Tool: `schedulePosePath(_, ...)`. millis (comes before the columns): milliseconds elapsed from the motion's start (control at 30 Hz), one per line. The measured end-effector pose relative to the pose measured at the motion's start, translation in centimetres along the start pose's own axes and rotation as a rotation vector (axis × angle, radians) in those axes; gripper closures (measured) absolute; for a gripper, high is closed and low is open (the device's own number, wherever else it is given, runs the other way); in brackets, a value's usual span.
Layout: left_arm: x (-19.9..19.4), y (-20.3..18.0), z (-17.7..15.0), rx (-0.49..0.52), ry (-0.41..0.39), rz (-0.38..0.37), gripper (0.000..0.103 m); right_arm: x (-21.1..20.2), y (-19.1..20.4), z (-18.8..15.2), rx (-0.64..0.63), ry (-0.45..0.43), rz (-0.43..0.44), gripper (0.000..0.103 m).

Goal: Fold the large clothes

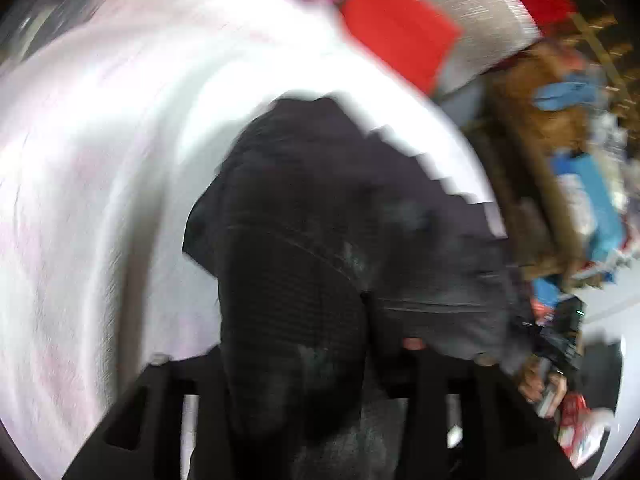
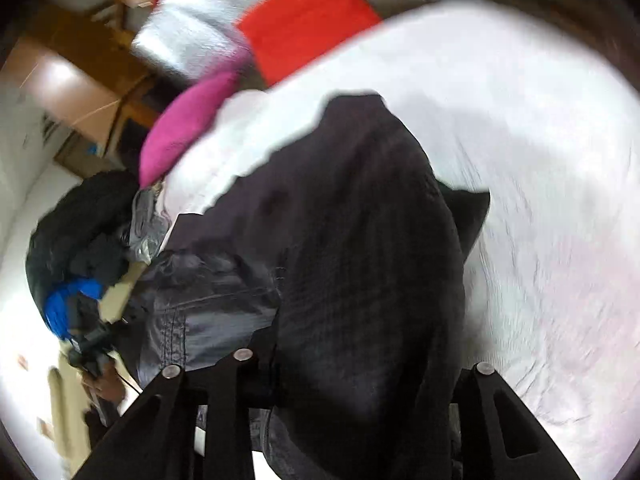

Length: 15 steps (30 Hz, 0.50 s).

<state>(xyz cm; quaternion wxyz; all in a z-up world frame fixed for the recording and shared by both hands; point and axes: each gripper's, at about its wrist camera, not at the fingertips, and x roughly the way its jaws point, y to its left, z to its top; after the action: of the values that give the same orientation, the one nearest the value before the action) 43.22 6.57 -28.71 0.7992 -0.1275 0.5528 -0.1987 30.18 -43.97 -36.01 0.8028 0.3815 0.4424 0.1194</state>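
A large dark garment (image 1: 320,200) hangs bunched over a pale sheet (image 1: 100,160). In the left wrist view its thick folds run down between the black fingers of my left gripper (image 1: 296,364), which is shut on the cloth; the pads are hidden. In the right wrist view the same dark garment (image 2: 352,220) fills the gap of my right gripper (image 2: 360,364), which is also shut on it, and a greyer seamed part sags to the left. Both pictures are blurred. The cloth stretches between the two grippers above the sheet (image 2: 540,160).
A red cloth (image 1: 396,28) (image 2: 308,16) and a magenta cushion (image 2: 188,128) lie at the far side by a silver-grey cover (image 2: 188,28). A dark clothes pile (image 2: 80,240) and wooden furniture (image 2: 80,92) stand beyond. A hand (image 1: 540,388) shows at the right edge.
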Motion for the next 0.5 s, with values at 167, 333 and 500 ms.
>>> schedulePosePath(167,0.2,-0.9,-0.1,0.021,0.014,0.082,0.038,-0.8,0.1,-0.1,0.023,-0.021,-0.039,0.041)
schedulePosePath(333,-3.9,-1.6,-2.3,0.086,-0.118,0.138,0.037,-3.9,-0.2,-1.3,0.049,-0.112,-0.104,0.039)
schedulePosePath(500,-9.0,-1.8,-4.3,0.097,-0.331,0.169,0.029,-8.1,-1.7,-2.8,0.12,-0.267,-0.15,0.028)
